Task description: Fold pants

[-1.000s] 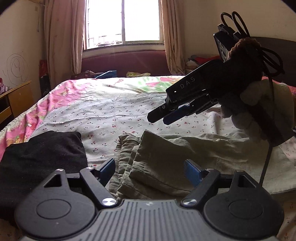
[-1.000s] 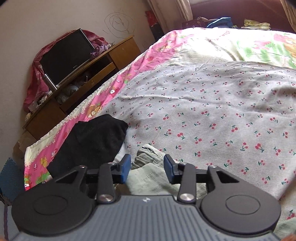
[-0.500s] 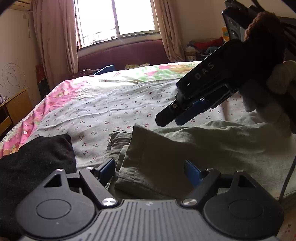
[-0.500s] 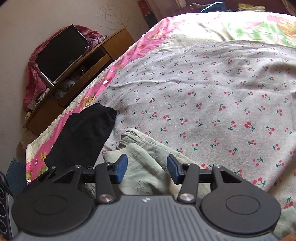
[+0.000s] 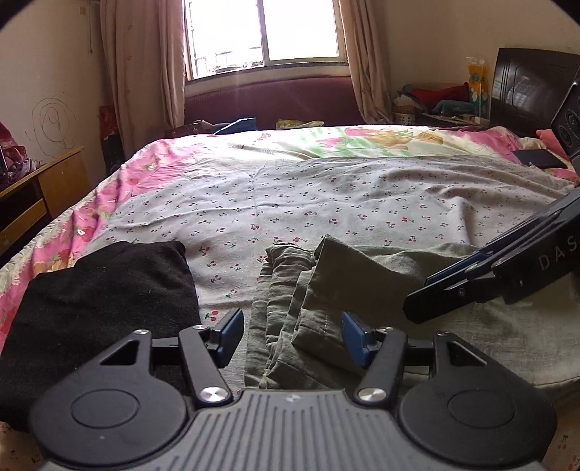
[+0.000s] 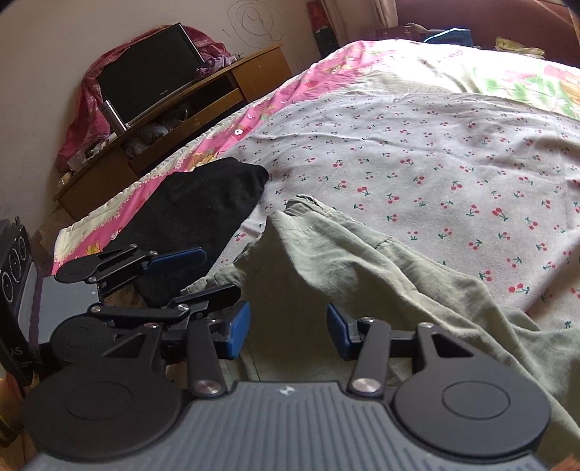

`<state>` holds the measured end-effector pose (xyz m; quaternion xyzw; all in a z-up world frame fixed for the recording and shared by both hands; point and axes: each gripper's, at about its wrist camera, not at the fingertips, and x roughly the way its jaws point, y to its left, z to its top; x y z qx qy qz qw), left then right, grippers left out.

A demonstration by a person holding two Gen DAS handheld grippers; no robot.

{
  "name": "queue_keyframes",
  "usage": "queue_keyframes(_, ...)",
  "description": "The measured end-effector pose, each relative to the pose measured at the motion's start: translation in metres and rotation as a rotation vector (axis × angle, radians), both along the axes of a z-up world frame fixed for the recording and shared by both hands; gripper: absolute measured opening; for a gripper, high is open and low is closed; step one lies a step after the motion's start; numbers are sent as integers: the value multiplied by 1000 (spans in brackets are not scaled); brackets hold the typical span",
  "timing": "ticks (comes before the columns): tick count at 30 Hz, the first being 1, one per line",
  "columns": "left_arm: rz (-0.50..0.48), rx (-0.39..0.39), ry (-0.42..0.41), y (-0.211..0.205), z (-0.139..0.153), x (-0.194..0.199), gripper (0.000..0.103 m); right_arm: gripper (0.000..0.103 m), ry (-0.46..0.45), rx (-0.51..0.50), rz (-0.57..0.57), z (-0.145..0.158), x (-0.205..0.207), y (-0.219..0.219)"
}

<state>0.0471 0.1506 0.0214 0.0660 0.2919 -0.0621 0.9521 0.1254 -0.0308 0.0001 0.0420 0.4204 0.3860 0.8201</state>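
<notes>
Olive-green pants [image 5: 326,290] lie folded over in layers on the cherry-print bedsheet [image 5: 326,203], also in the right wrist view [image 6: 362,261]. My left gripper [image 5: 290,337] is open and empty, its jaws on either side of the pants' near left edge. It shows at the left of the right wrist view [image 6: 195,268]. My right gripper [image 6: 288,329] is open and empty just above the pants. In the left wrist view the right gripper [image 5: 431,293] comes in from the right, low over the cloth.
A folded black garment [image 5: 101,290] lies left of the pants near the bed's pink edge. A wooden stand with a dark TV [image 6: 152,79] is left of the bed. A dark phone [image 5: 540,159] lies at the far right. A window [image 5: 261,32] is behind the bed.
My right gripper has dropped lower and drawn back to the right over the pants, and its jaws have opened wider. My left gripper has stayed open at the pants' edge.
</notes>
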Motion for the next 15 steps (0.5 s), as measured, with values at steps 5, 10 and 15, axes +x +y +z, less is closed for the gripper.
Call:
queue_keyframes(5, -89, 25, -2, -13, 2, -3, 68, 49, -9, -19, 11, -6, -16, 1)
queue_keyframes(10, -115, 76, 54, -17, -5, 6, 49, 47, -126, -150, 118, -12, -55, 20)
queue_keyframes(15, -113, 84, 105, -10, -10, 14, 32, 33, -189, -259, 70, -26, -61, 35)
